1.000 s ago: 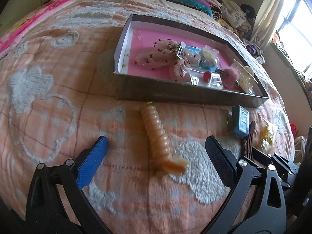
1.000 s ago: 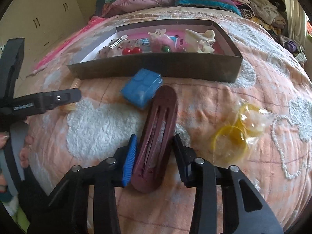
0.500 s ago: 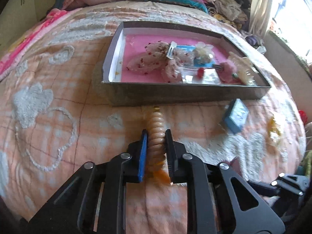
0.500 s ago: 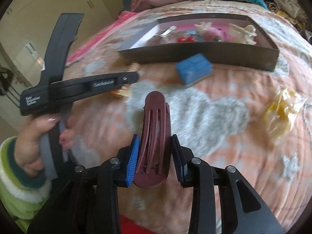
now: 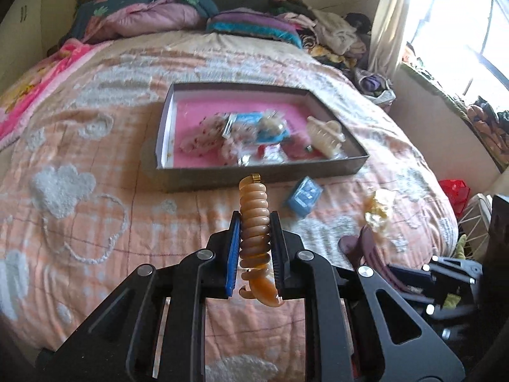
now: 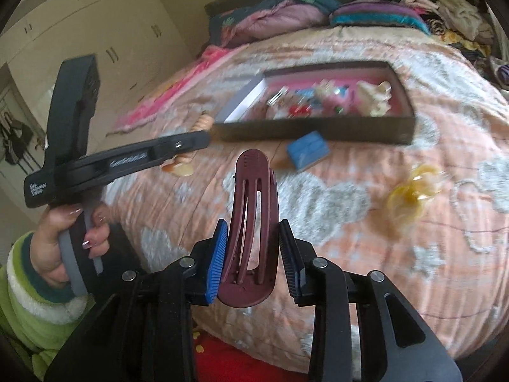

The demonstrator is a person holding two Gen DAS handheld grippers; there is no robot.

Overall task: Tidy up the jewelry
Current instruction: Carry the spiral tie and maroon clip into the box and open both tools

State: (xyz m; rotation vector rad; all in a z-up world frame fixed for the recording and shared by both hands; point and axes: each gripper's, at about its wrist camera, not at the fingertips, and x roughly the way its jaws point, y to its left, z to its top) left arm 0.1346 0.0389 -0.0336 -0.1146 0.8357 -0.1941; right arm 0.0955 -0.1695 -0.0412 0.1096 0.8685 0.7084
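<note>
My left gripper [image 5: 254, 238] is shut on an amber ribbed hair clip [image 5: 254, 216], held above the bedspread and pointing toward the box. My right gripper [image 6: 253, 245] is shut on a long maroon hair clip [image 6: 253, 210], also lifted off the bed. The dark box with the pink lining [image 5: 178, 121] sits in the middle of the bed and holds several hair accessories, among them a cream claw clip [image 5: 324, 133]. In the right wrist view the box [image 6: 318, 130] lies ahead, and the left gripper's body [image 6: 127, 159] crosses the left side, held by a hand.
A small blue box [image 5: 303, 195] and a yellow item in clear wrap [image 5: 377, 211] lie on the peach bedspread [image 5: 95, 222] in front of the box. Pillows and heaped clothes fill the head of the bed. A window is at the right, cupboards at the left.
The left gripper shut on the amber clip and lifted it. The right gripper lifted the maroon clip off the bedspread. Both views rose and pulled back from the box.
</note>
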